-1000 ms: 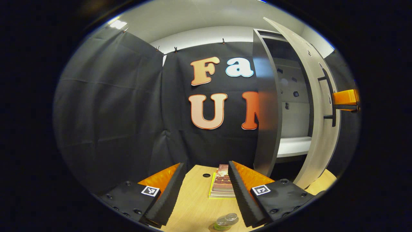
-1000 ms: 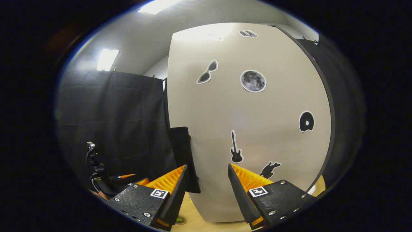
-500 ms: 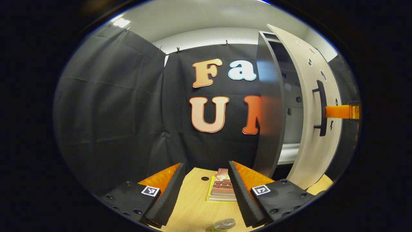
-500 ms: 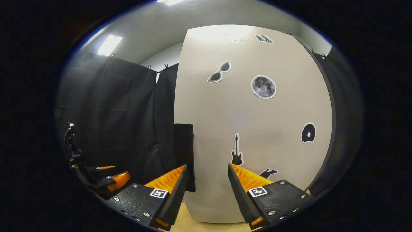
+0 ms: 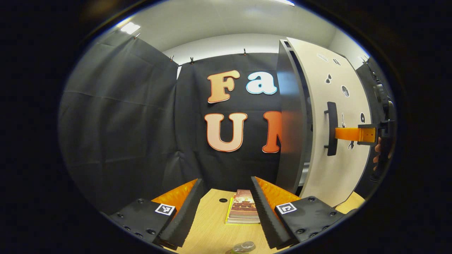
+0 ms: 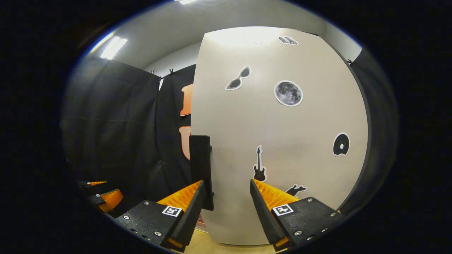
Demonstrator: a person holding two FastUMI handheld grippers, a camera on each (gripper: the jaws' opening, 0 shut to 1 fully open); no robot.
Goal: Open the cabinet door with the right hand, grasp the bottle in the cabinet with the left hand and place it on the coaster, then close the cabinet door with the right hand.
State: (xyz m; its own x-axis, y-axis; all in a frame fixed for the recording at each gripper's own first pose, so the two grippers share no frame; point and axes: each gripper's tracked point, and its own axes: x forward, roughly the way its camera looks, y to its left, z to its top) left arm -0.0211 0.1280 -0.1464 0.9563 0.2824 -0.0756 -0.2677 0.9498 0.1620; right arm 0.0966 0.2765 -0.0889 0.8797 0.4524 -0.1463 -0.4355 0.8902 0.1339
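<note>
Both grippers are held apart-fingered, grasping nothing: the left gripper (image 5: 226, 206) over the light wooden table (image 5: 212, 229), the right gripper (image 6: 226, 208) facing the pale sticker-covered cabinet door (image 6: 282, 141). A clear plastic bottle (image 5: 243, 246) is seen at six o'clock.

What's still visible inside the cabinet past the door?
Only a thin strip of pale interior shows between the cabinet's side panel and the door, which is nearly shut. The shelf space behind the door is covered, so its contents can't be seen.
</note>
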